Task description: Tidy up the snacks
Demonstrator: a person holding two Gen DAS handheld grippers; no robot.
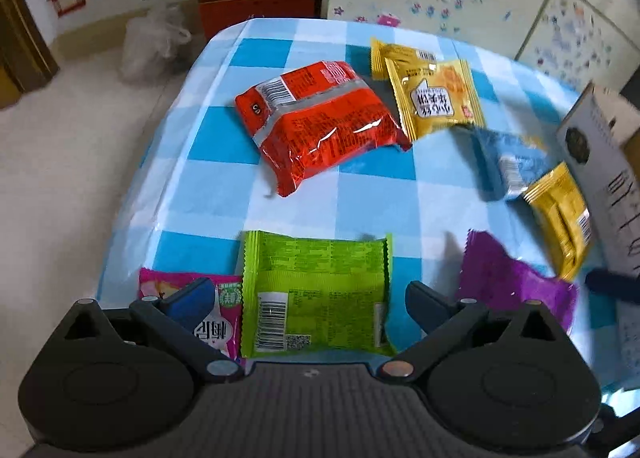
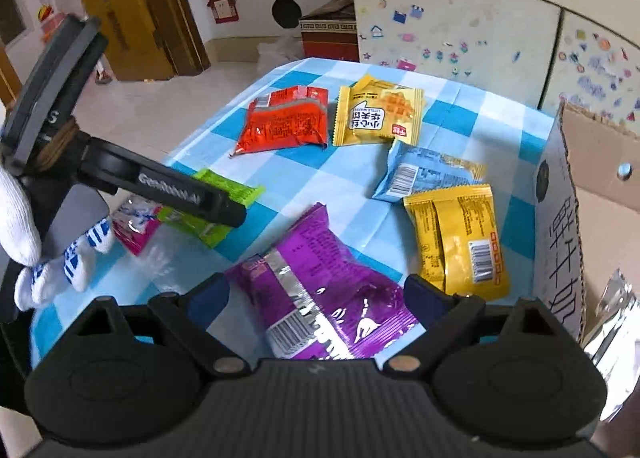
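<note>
The purple packet (image 2: pixel 320 290) lies low in the centre of the right wrist view, on the blue-checked tablecloth (image 2: pixel 352 174), right between the spread fingers of the right gripper (image 2: pixel 316 298); neither pad seems to press it yet, so I judge the step in hand is picking it up. To do it well, the jaws should come down level across the packet's puffy middle, not the crimped end, and close gently so the foil does not slip or burst. The cardboard box (image 2: pixel 560 218) stands at the right edge of that view, just beside the yellow packet (image 2: pixel 460 238), and looks the likely place for it, with something silvery already inside. In the left wrist view the left gripper (image 1: pixel 310 298) hangs spread over the green packet (image 1: pixel 316 290) at lower centre, pinching nothing, with the pink packet (image 1: pixel 224 318) under its left finger. The red packet (image 1: pixel 316 130), a second yellow packet (image 1: pixel 436 98) and a pale blue packet (image 1: pixel 512 162) lie farther up the frame, apart from both tools. A gloved hand (image 2: pixel 24 218) holds the left tool.
</note>
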